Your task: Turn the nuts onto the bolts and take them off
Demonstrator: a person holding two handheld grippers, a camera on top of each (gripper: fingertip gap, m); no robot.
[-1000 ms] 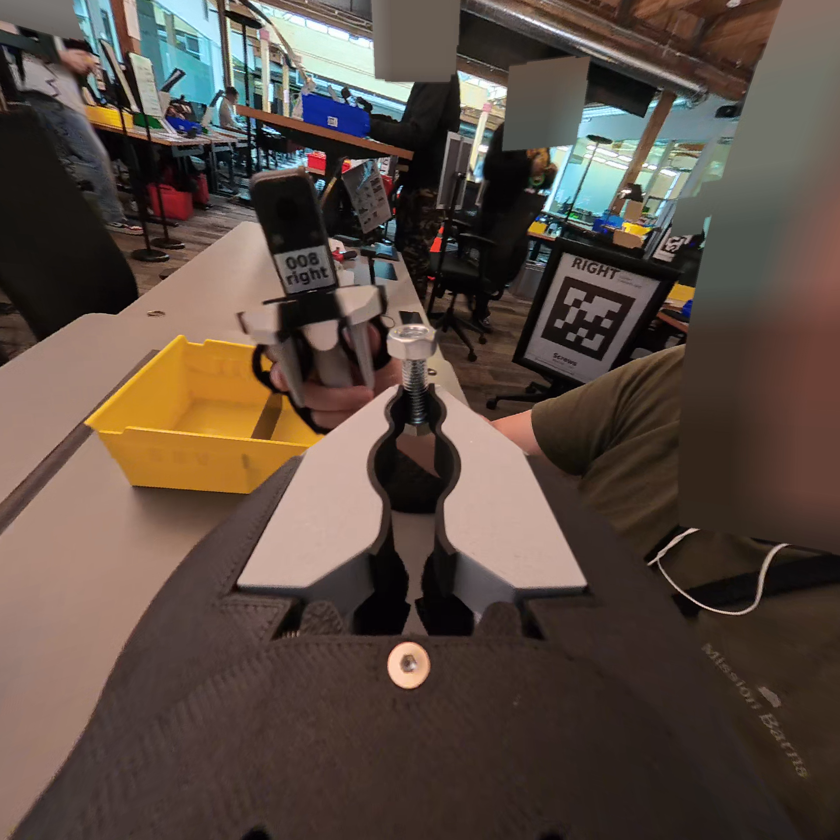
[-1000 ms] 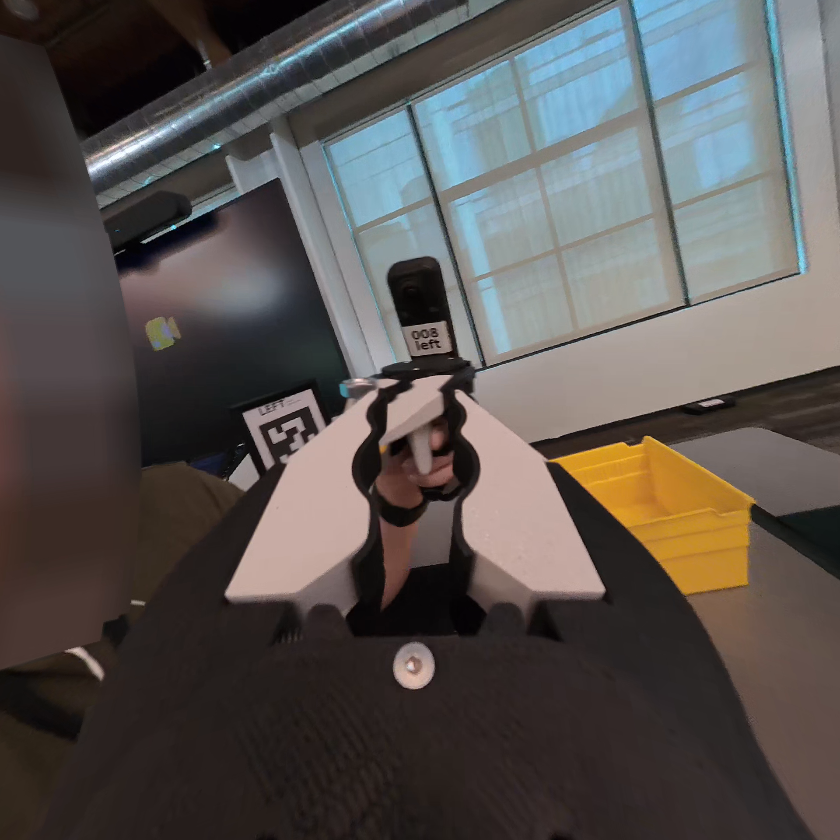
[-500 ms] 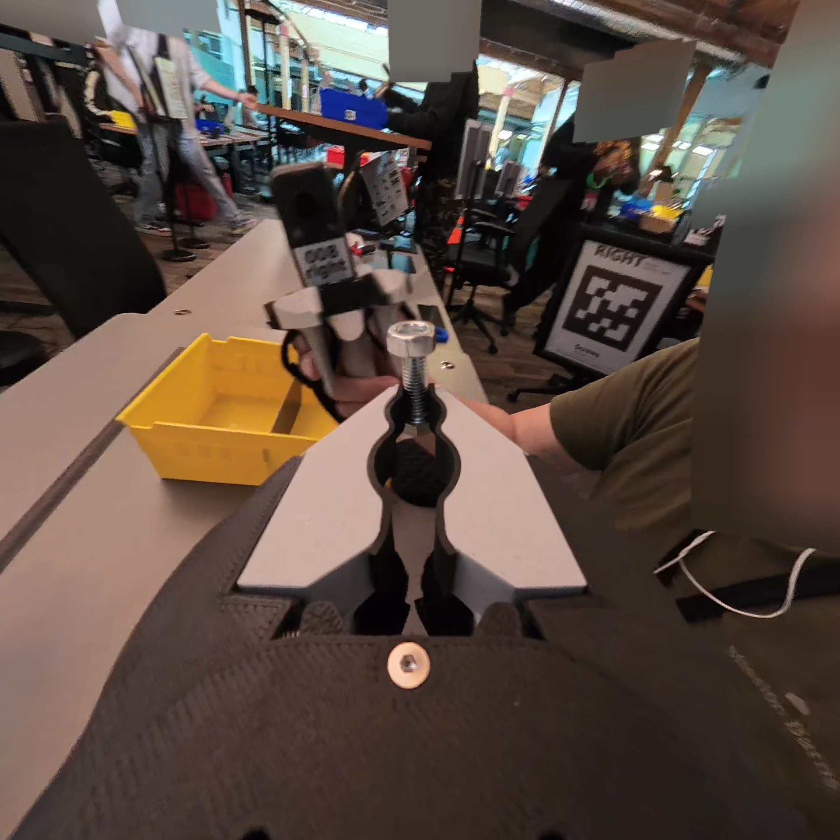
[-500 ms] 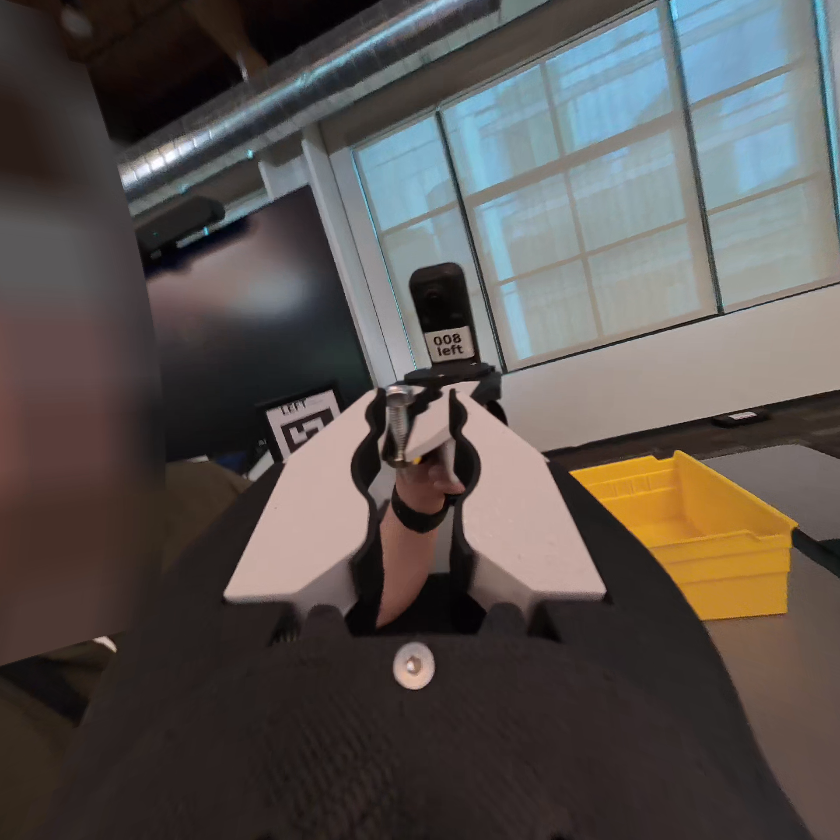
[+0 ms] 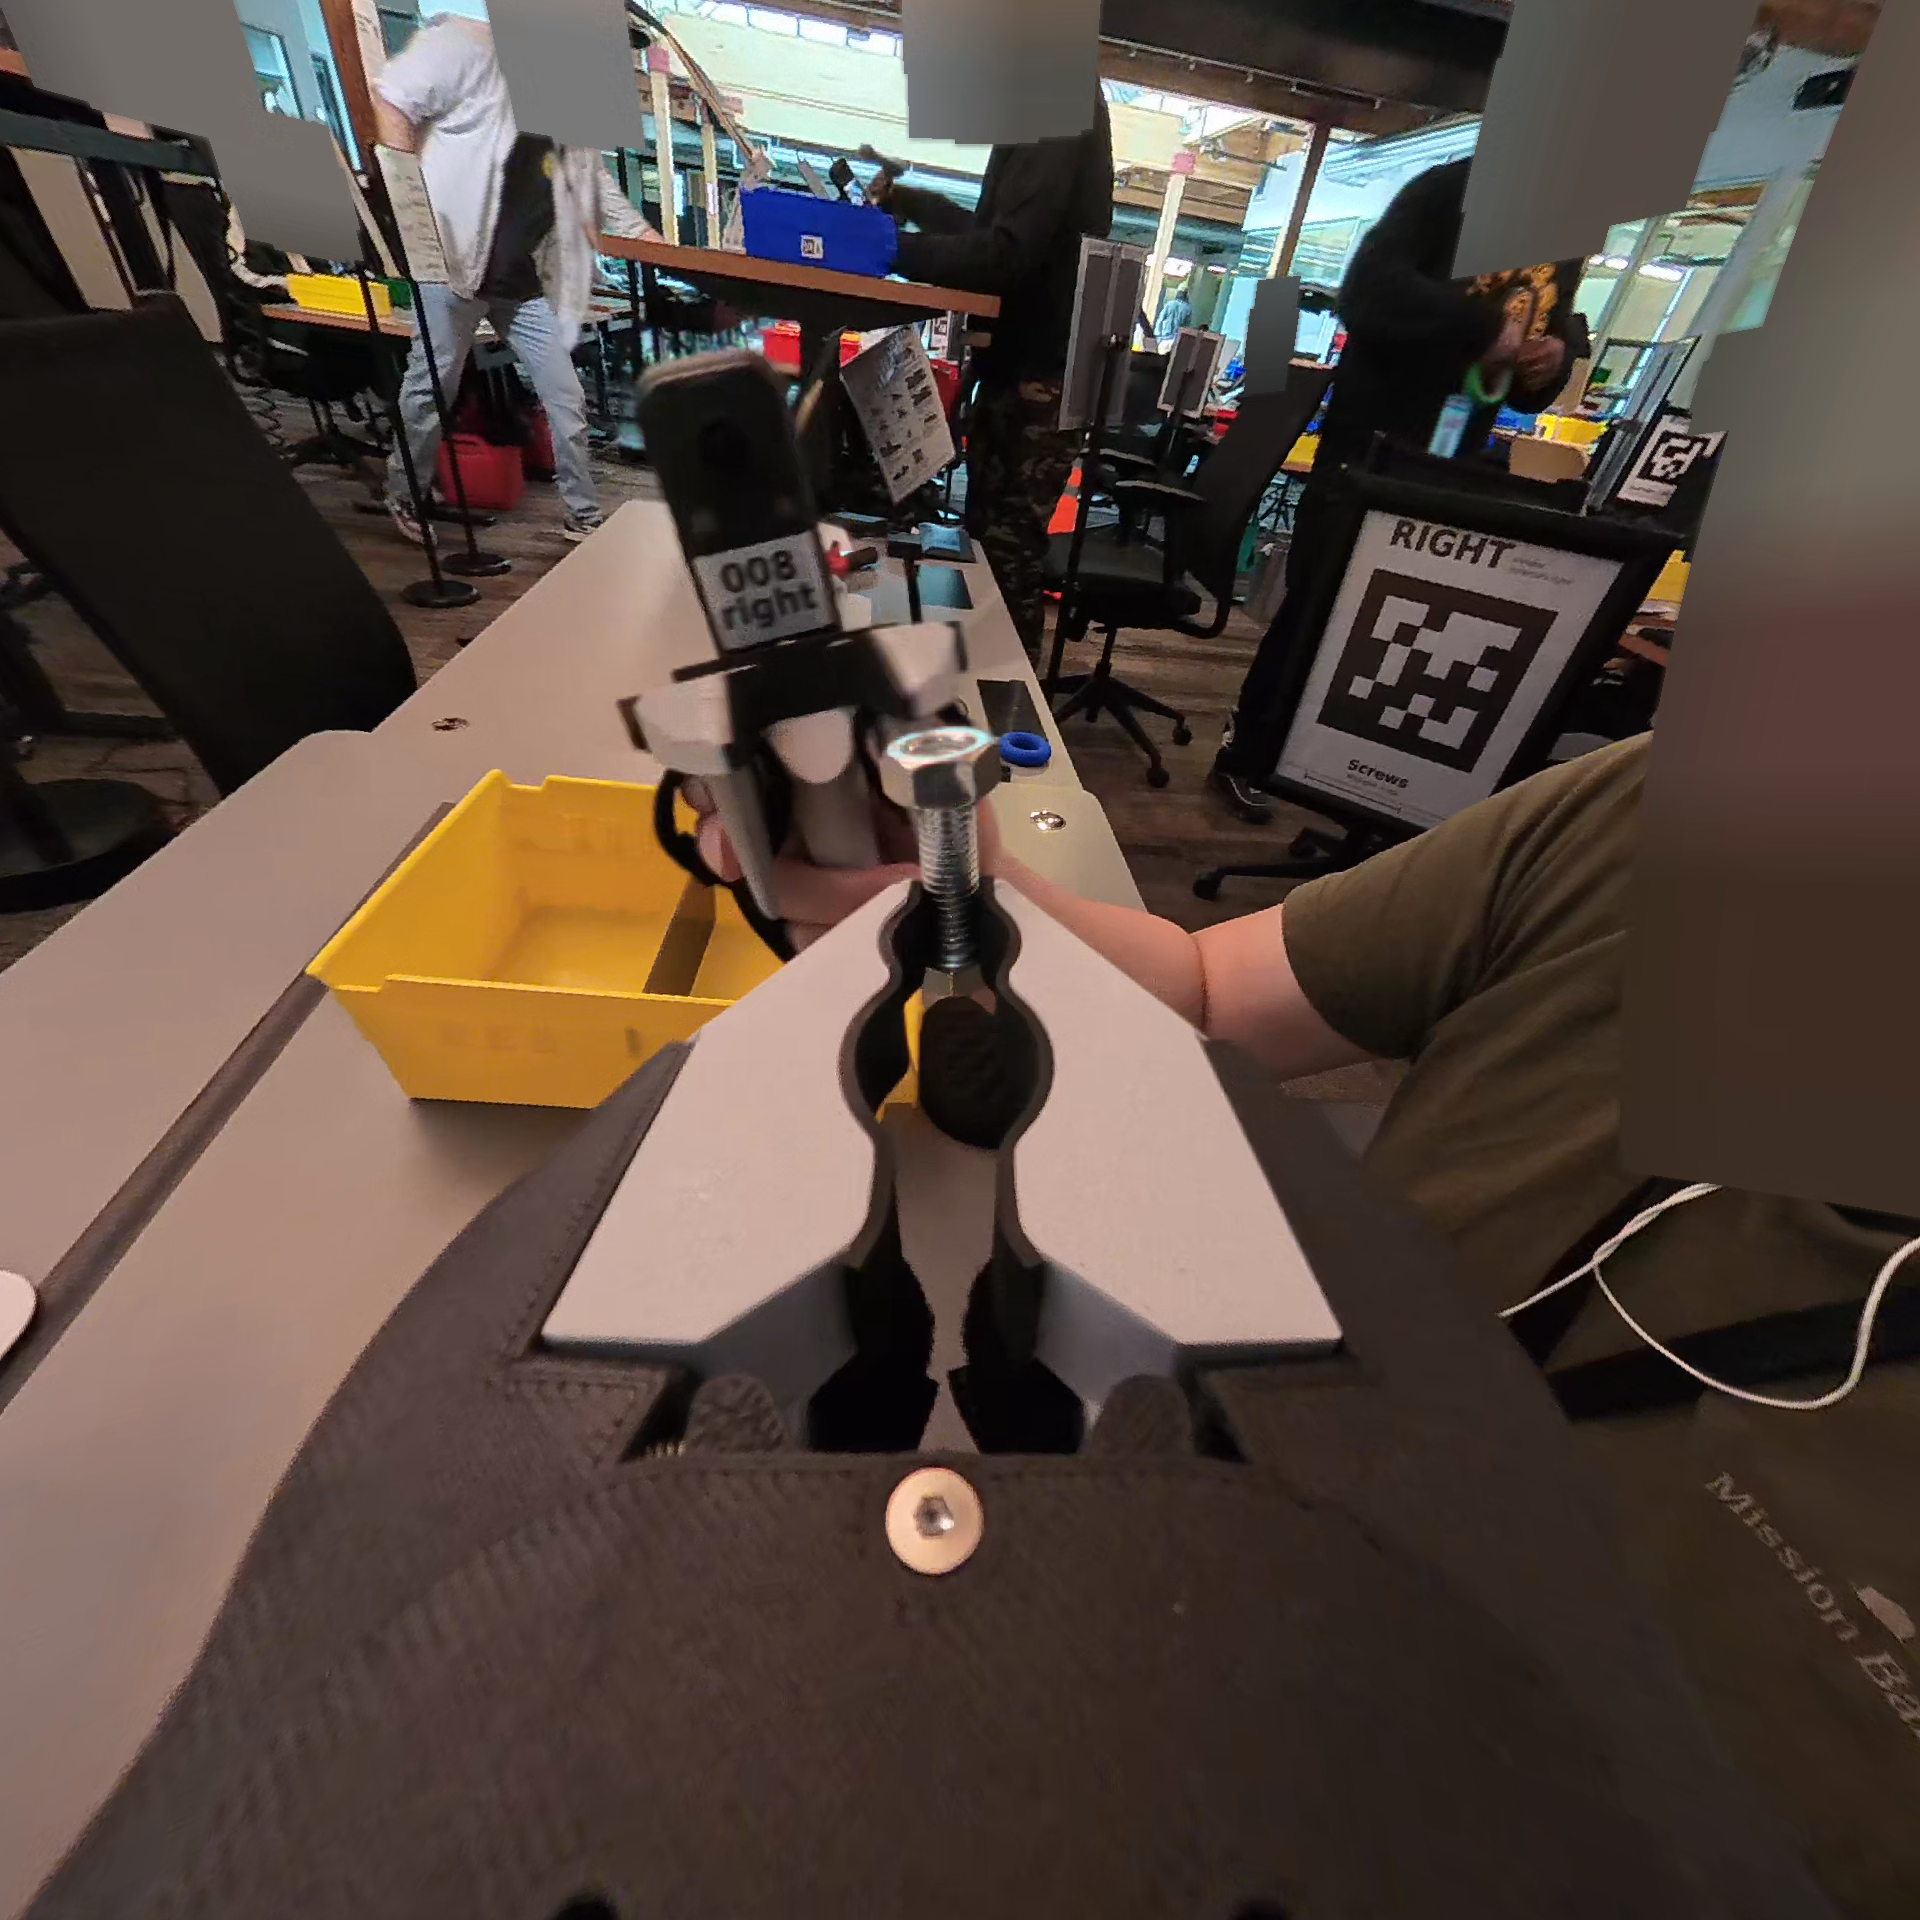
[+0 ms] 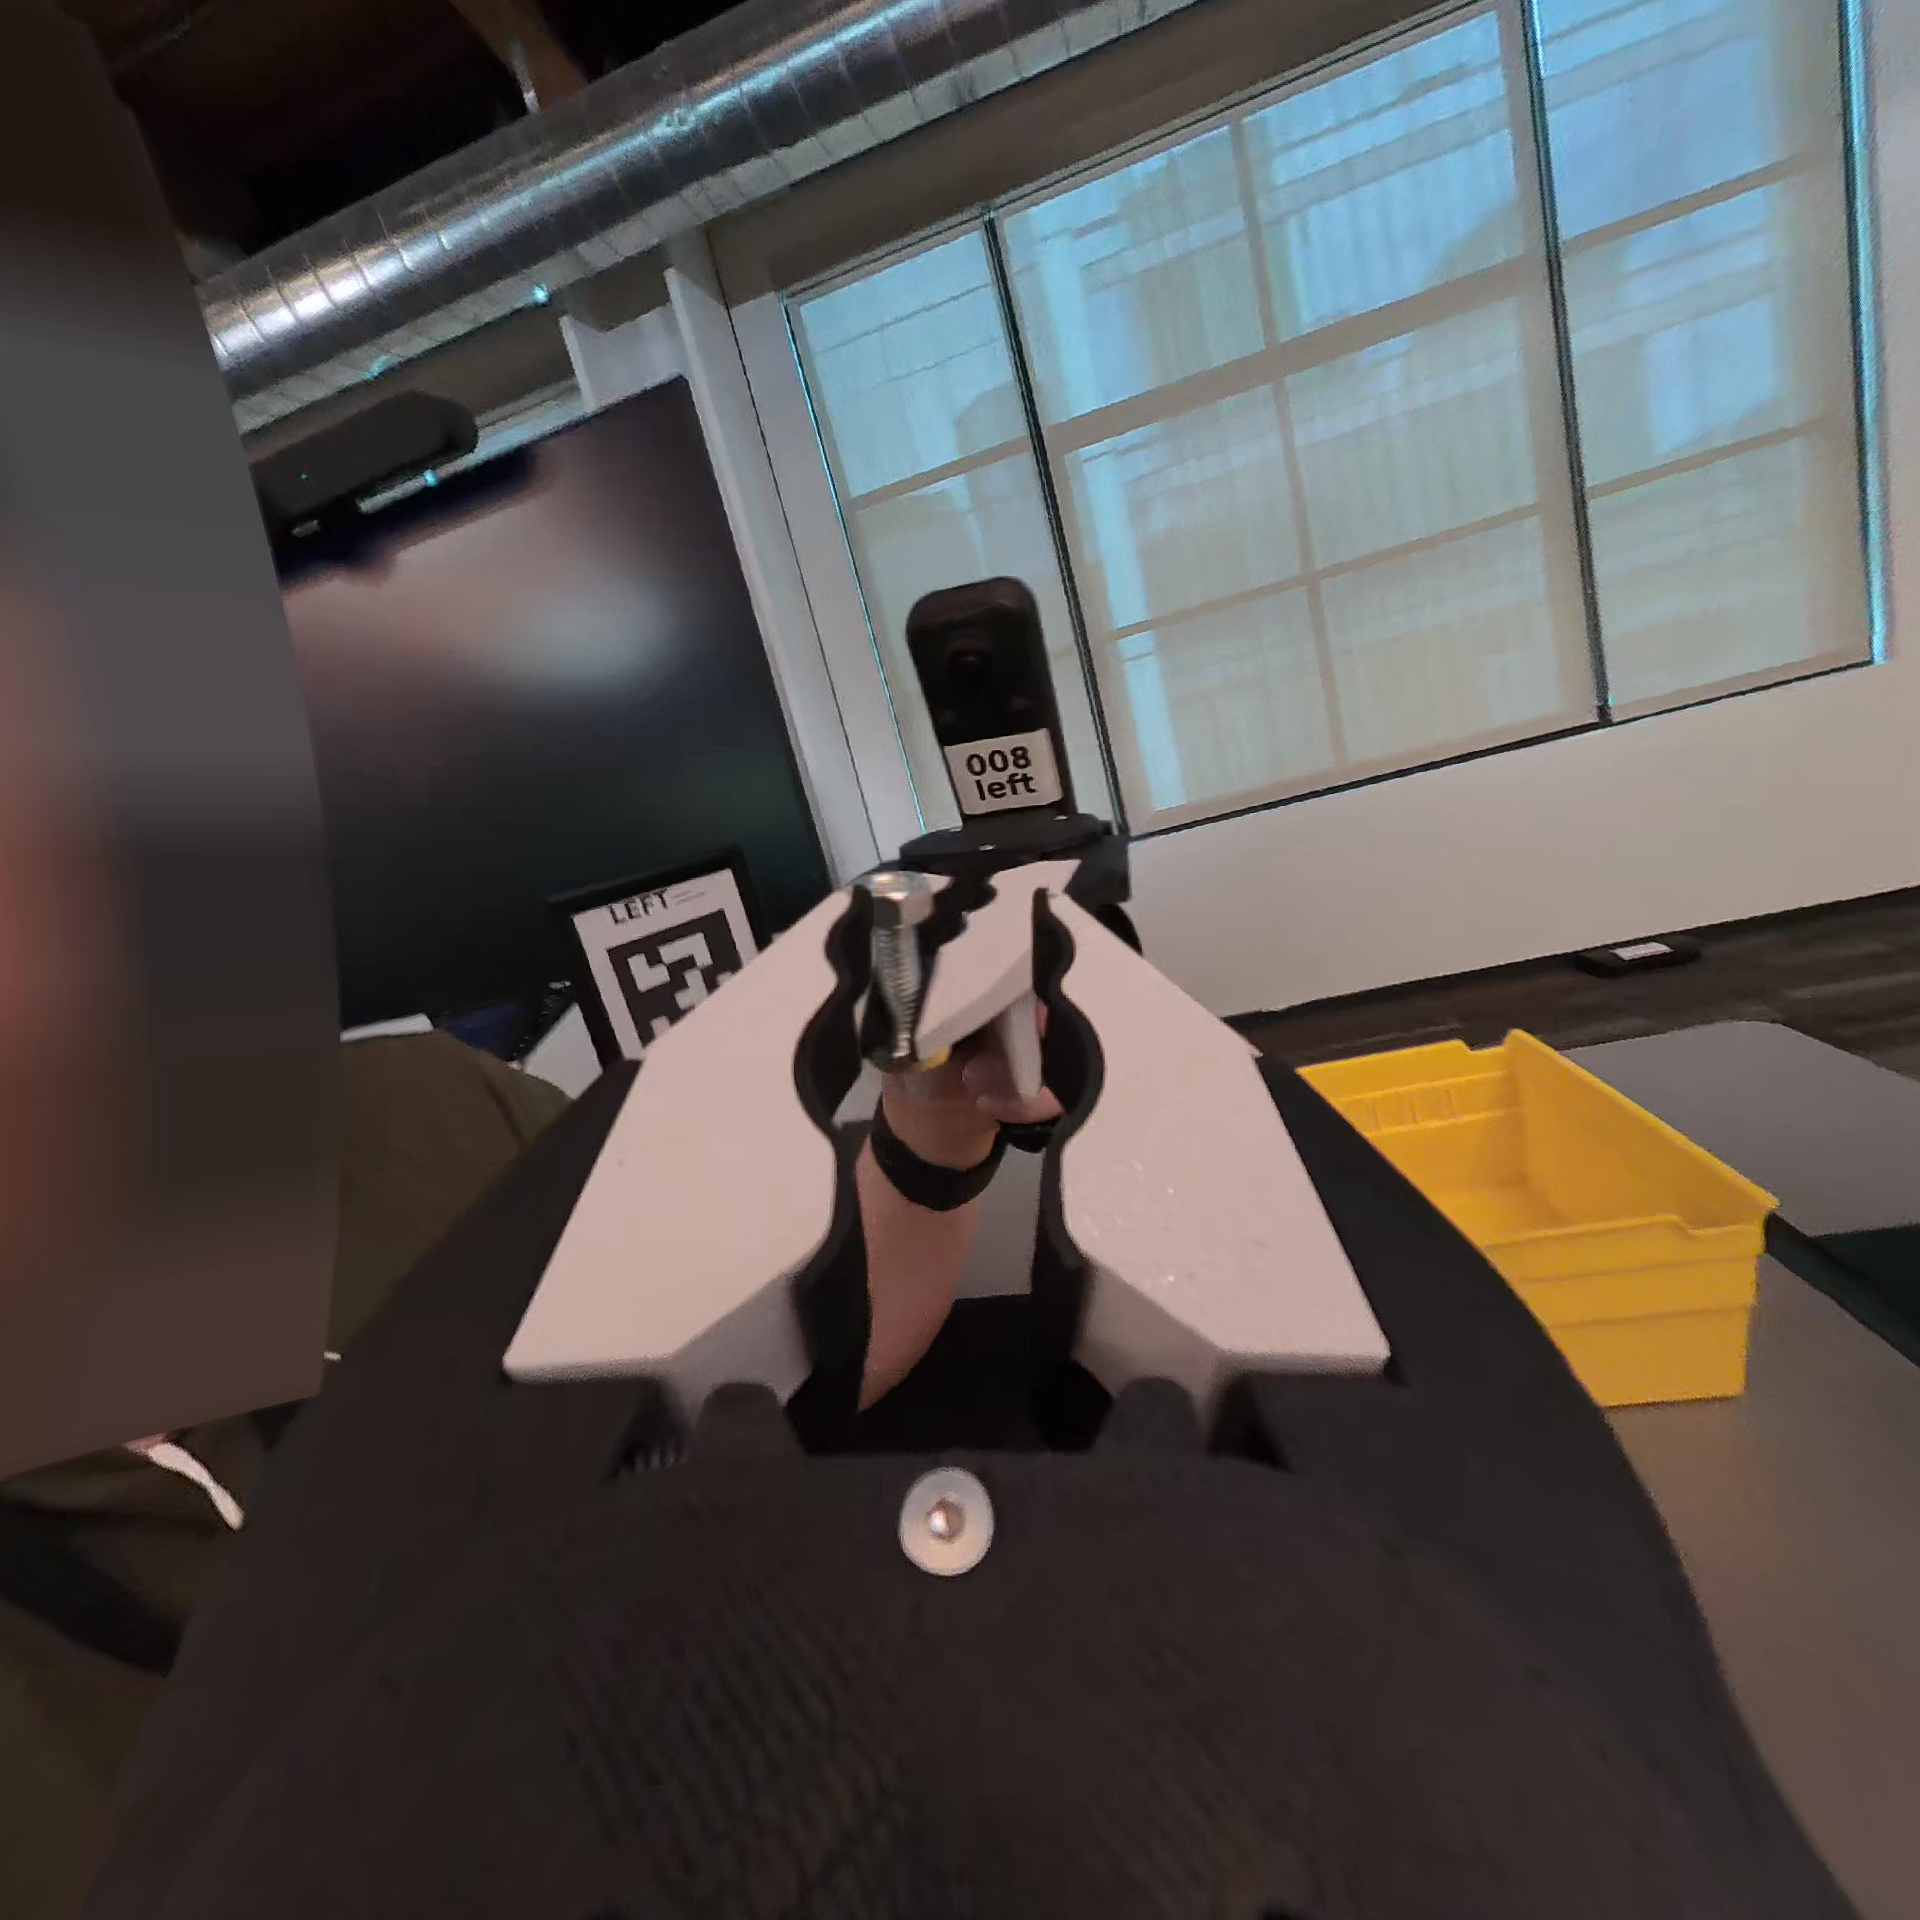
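Note:
My left gripper (image 5: 951,914) is shut on a silver bolt (image 5: 940,831) and holds it upright, hex head on top. A nut (image 5: 956,982) sits on the thread's low end, inside the jaw notch. My right gripper (image 6: 948,920) is open and empty, its fingers apart. It faces the left gripper (image 6: 966,977) at close range, with the bolt (image 6: 896,977) showing just inside its left fingertip. In the left wrist view the right gripper (image 5: 831,748) hovers just behind and left of the bolt head.
A yellow bin (image 5: 499,997) stands on the grey table (image 5: 156,1143) behind the grippers; it also shows in the right wrist view (image 6: 1621,1320). A person's forearm (image 5: 1143,966) reaches in from the right. A framed marker sign (image 5: 1444,665), chairs and people stand beyond. Only a small space, under 4 cm, lies between the two pairs of fingers.
The two grippers have drawn closer together. The bolt now shows between the right gripper's fingertips, where only the left gripper's fingers showed a second ago. Both views have swung slightly.

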